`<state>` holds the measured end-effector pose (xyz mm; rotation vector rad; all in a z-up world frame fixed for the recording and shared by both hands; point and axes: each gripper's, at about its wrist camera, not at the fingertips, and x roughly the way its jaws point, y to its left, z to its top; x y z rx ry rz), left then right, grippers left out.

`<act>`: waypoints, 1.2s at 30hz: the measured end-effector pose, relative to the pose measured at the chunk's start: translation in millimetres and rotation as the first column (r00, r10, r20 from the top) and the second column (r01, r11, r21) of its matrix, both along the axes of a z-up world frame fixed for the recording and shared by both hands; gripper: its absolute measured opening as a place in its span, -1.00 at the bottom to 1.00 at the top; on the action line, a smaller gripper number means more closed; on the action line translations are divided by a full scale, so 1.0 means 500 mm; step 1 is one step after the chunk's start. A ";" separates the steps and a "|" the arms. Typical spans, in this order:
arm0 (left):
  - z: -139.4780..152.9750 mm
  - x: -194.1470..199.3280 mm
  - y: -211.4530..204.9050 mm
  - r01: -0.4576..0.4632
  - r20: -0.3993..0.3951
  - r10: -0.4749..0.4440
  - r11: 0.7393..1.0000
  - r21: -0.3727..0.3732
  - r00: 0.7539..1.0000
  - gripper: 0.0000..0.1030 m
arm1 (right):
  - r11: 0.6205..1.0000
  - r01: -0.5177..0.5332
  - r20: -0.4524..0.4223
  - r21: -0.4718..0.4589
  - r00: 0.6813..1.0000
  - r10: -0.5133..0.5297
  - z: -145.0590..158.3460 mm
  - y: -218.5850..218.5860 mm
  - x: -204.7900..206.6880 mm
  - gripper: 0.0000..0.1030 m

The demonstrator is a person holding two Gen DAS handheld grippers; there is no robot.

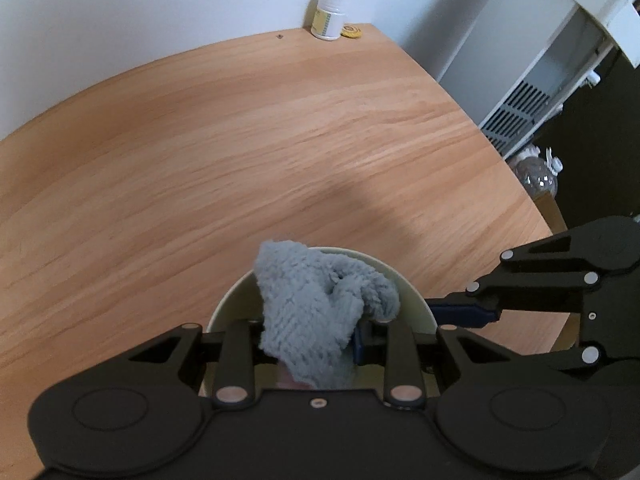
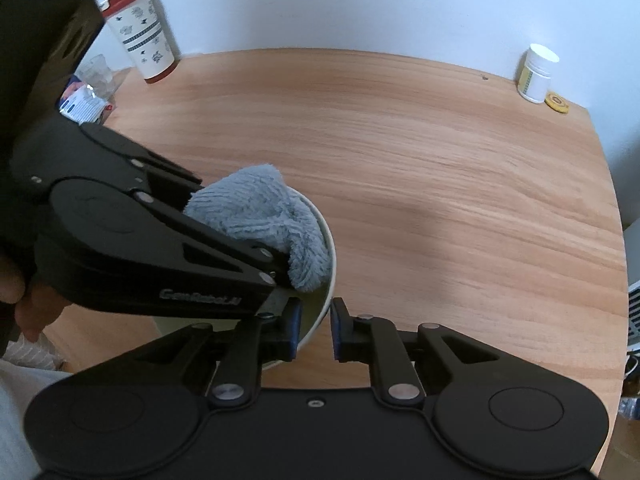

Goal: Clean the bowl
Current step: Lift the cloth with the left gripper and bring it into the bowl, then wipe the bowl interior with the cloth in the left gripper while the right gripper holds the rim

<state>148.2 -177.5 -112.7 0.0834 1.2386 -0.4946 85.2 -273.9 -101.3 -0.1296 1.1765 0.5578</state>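
A cream bowl [image 1: 404, 280] stands on the wooden table [image 1: 240, 140] near its front edge. My left gripper [image 1: 316, 344] points down into the bowl, shut on a fluffy grey cloth [image 1: 308, 300] that fills much of the inside. In the right wrist view the same cloth [image 2: 260, 212] bulges over the bowl [image 2: 326, 240], with the left gripper [image 2: 280, 276] coming in from the left. My right gripper [image 2: 316, 328] straddles the bowl's near rim, one blue pad inside, one outside, with a visible gap, so it stands open. The bowl's bottom is hidden.
A white pill bottle [image 2: 536, 74] and a yellow round piece [image 2: 557, 102] sit at the table's far right corner. A patterned tumbler with a red lid [image 2: 142, 32] and plastic packets [image 2: 86, 100] stand far left. A white appliance [image 1: 540, 80] is beyond the right edge.
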 end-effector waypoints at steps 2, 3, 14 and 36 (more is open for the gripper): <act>0.001 0.006 -0.003 0.021 -0.018 -0.021 1.000 0.011 1.000 -0.50 | 1.000 -0.011 0.000 -0.004 1.000 0.011 0.000 0.000 0.000 -0.62; 0.001 0.009 -0.005 0.029 -0.027 -0.029 0.999 0.017 0.999 -0.50 | 1.000 -0.013 0.000 -0.005 1.000 0.013 0.000 0.001 0.000 -0.62; -0.006 0.012 -0.037 0.169 -0.086 -0.157 0.973 0.155 0.984 -0.54 | 0.998 -0.057 0.008 -0.021 0.998 0.057 0.002 0.005 -0.004 -0.58; -0.006 -0.010 -0.028 0.160 -0.024 -0.158 0.980 0.116 0.987 -0.55 | 0.997 -0.070 -0.001 0.013 0.998 0.070 -0.001 -0.014 -0.005 -0.56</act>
